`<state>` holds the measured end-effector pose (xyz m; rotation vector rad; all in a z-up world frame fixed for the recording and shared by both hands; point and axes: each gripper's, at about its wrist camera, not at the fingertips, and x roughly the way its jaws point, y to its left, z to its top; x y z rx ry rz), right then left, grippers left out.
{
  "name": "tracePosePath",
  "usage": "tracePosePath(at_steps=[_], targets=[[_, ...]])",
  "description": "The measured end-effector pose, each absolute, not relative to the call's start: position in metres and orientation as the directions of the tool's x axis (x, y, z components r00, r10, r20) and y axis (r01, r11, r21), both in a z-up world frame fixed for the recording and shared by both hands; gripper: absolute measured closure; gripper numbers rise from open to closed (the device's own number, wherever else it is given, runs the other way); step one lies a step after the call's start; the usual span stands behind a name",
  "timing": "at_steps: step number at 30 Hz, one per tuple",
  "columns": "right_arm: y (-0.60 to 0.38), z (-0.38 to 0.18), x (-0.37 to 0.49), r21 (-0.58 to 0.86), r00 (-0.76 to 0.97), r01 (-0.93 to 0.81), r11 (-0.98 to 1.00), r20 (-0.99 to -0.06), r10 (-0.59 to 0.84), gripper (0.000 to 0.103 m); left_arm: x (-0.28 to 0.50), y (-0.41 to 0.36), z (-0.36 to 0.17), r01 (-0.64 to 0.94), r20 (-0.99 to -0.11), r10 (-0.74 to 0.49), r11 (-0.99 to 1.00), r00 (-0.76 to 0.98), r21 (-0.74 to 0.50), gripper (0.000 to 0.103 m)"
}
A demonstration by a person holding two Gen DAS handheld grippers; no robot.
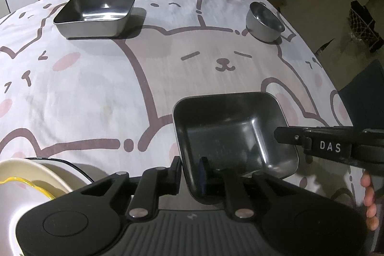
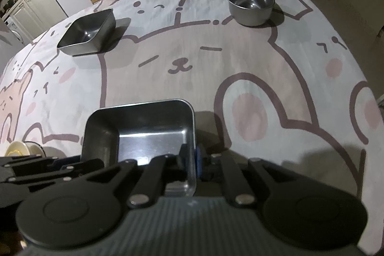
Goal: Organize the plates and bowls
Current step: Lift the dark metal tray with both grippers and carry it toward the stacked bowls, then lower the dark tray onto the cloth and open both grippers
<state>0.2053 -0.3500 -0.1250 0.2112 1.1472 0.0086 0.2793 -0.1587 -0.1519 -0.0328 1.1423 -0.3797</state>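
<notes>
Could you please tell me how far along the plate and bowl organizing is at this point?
Early. Ceramic bowls already look stacked at the near left. In hand: the left gripper and right gripper each straddle a wall of the near rectangular steel tray. Left: the far rectangular tray and round steel bowl stand apart.

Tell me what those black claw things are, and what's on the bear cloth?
A person holds two black hand-held grippers, each with a camera looking along its jaws. One picture comes from the left gripper, the other from the right gripper. On the bear-patterned tablecloth lie a near rectangular steel tray, a far rectangular steel tray, a round steel bowl and cream dishes. Both pairs of jaws straddle the near tray's walls; how tightly is unclear.
</notes>
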Motion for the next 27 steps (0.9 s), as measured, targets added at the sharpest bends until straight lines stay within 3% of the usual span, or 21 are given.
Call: tracePosePath(at_steps=[8,12,17,22,27], targets=[[-0.35,-0.127,0.202,0.181,0.404,0.102,0.978,-0.906,0.125,0.085,0.278,-0.159,-0.15,0.281,-0.881,-0.306,0.936,0.36,-0.211,0.08],[-0.35,-0.124,0.198,0.166,0.415,0.102,0.981,-0.903,0.11,0.068,0.276,-0.159,-0.147,0.285,-0.877,-0.307,0.936,0.37,-0.208,0.062],[-0.352,-0.121,0.191,0.149,0.427,0.095,0.984,-0.899,0.095,0.054,0.274,-0.157,-0.142,0.281,-0.872,-0.304,0.938,0.384,-0.204,0.06],[-0.355,-0.113,0.179,0.13,0.445,0.097,0.987,-0.893,0.073,0.034,0.269,-0.157,-0.137,0.287,-0.866,-0.308,0.936,0.395,-0.203,0.049],[-0.355,-0.108,0.166,0.101,0.456,0.086,0.991,-0.889,0.051,0.019,0.26,-0.157,-0.13,0.304,-0.858,-0.311,0.933,0.408,-0.194,0.028]])
